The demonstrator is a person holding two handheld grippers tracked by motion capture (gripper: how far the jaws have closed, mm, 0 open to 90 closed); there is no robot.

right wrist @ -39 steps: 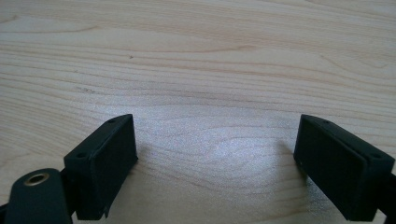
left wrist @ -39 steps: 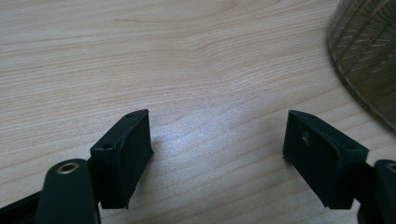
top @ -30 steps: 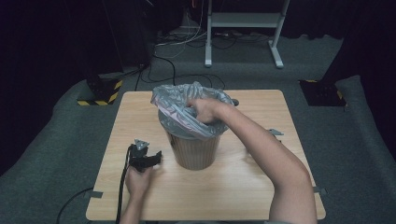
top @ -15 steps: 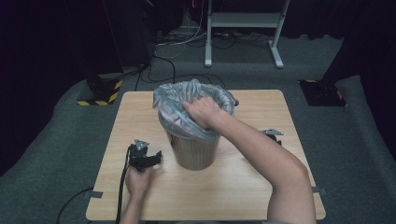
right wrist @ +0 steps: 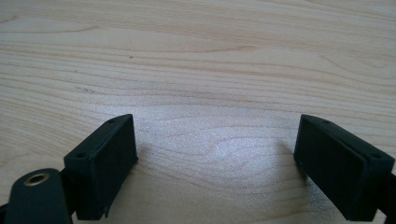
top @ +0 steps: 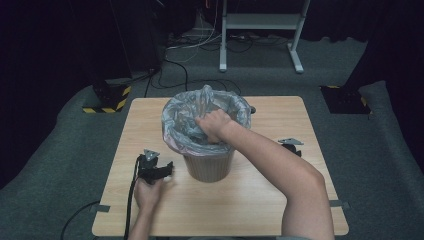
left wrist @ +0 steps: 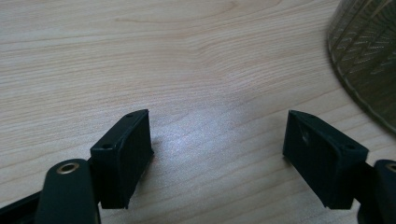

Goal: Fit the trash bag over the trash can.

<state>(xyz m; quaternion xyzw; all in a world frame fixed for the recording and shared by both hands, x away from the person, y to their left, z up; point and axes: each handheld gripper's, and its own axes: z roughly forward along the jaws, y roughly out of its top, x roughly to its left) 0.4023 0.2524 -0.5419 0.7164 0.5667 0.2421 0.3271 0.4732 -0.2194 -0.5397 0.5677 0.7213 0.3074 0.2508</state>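
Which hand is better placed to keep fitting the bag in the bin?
Right. The right hand is already on the bag inside the bin; the left hand holds its gripper on the table.

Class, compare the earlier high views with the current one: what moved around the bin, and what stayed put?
The right hand moved from the bag's near rim toward its middle, pressing the plastic down into the bin. The right gripper stayed lying on the table, open; the left gripper stayed beside the bin, open, held in the left hand.

Both grippers' fingers (left wrist: pixel 122 158) wide apart
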